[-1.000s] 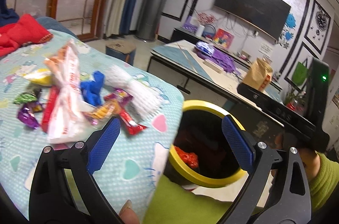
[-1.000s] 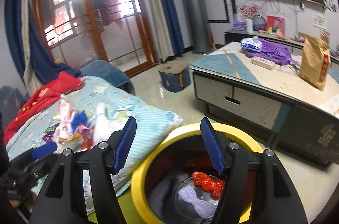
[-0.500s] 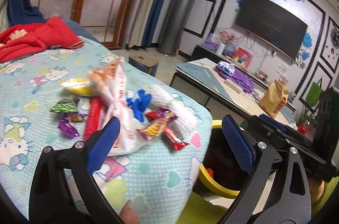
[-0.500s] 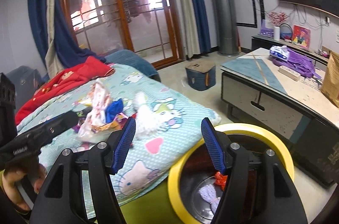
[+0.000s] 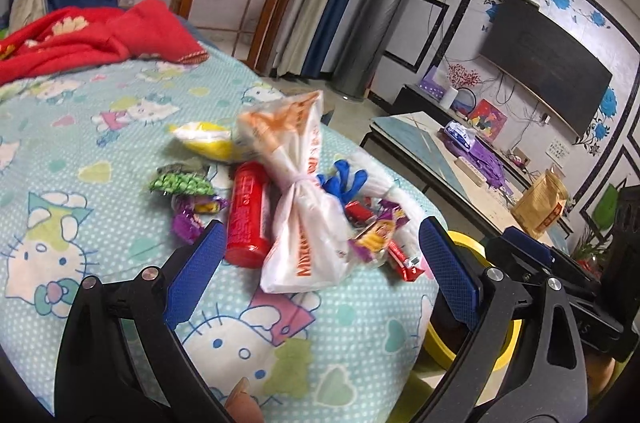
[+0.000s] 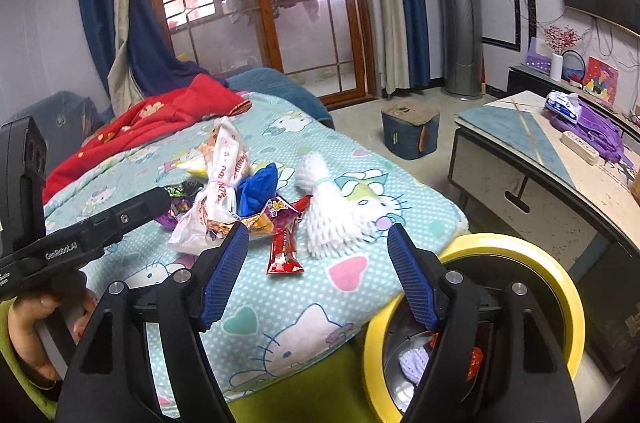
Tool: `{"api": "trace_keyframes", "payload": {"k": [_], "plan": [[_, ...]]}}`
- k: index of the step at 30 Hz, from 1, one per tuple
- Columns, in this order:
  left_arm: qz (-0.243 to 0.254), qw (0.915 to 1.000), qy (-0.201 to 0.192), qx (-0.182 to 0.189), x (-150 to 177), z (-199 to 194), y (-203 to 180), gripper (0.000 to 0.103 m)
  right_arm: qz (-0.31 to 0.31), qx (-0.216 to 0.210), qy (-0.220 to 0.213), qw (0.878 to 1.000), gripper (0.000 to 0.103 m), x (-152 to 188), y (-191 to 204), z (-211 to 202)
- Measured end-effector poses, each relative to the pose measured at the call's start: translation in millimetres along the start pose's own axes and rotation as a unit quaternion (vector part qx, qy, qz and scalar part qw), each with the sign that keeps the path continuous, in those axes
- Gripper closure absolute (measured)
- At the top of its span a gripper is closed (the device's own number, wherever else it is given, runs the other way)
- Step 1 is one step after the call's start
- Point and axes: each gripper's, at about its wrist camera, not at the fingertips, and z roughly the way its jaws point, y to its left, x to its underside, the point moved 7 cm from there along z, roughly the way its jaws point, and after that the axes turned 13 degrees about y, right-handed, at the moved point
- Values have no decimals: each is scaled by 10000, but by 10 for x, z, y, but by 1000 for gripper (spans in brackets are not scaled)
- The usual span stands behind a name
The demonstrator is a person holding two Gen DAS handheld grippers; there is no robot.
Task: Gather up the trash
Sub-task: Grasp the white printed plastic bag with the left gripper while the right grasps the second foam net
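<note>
Both grippers were empty and gaping over the trash pile: the left gripper (image 5: 320, 255) hung spread wide above the knotted bag (image 5: 308, 223), and the right gripper (image 6: 316, 267), its jaws just having opened further with nothing between them, pointed at the red wrapper (image 6: 285, 243). By my judgement this was the reach for a fresh pick, with some scraps already lying in the bin (image 6: 560, 287), which stood on the floor at five o'clock from the pile, against the quilt's (image 5: 120, 283) edge. The next move seemed to call for lowering onto one piece and pinching it without catching the cloth. The bag was thin, crinkled white film with orange print, tied at its waist; at nine o'clock from it lay a smooth red tube (image 5: 248, 211), a rigid cylinder. The foam net (image 6: 328, 211) at three o'clock of the wrapper looked soft and ribbed, flaring like a fan. Foil candy wrappers (image 5: 188, 219) glinted, flat and twisted.
</note>
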Motion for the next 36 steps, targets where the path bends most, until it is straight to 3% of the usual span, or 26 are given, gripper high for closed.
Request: {"api": "trace_keyframes", "payload": {"k": [4, 11, 21, 28, 36], "plan": [[-160, 9996, 185, 126, 55, 66, 82, 17, -56, 64, 159, 9998, 32, -63, 8, 176], [-225, 9984, 393, 338, 113, 138, 96, 46, 60, 222, 428, 9988, 31, -179, -76, 521], [-496, 9943, 754, 563, 213, 312, 138, 49, 513, -2, 901, 9946, 33, -204, -224, 954], [-719, 9910, 915, 666, 288, 379, 209, 54, 685, -17, 1043, 9922, 63, -100, -331, 1062], [-728, 9904, 944, 700, 324, 375, 204, 63, 672, 93, 962, 9930, 76, -47, -361, 1020]]}}
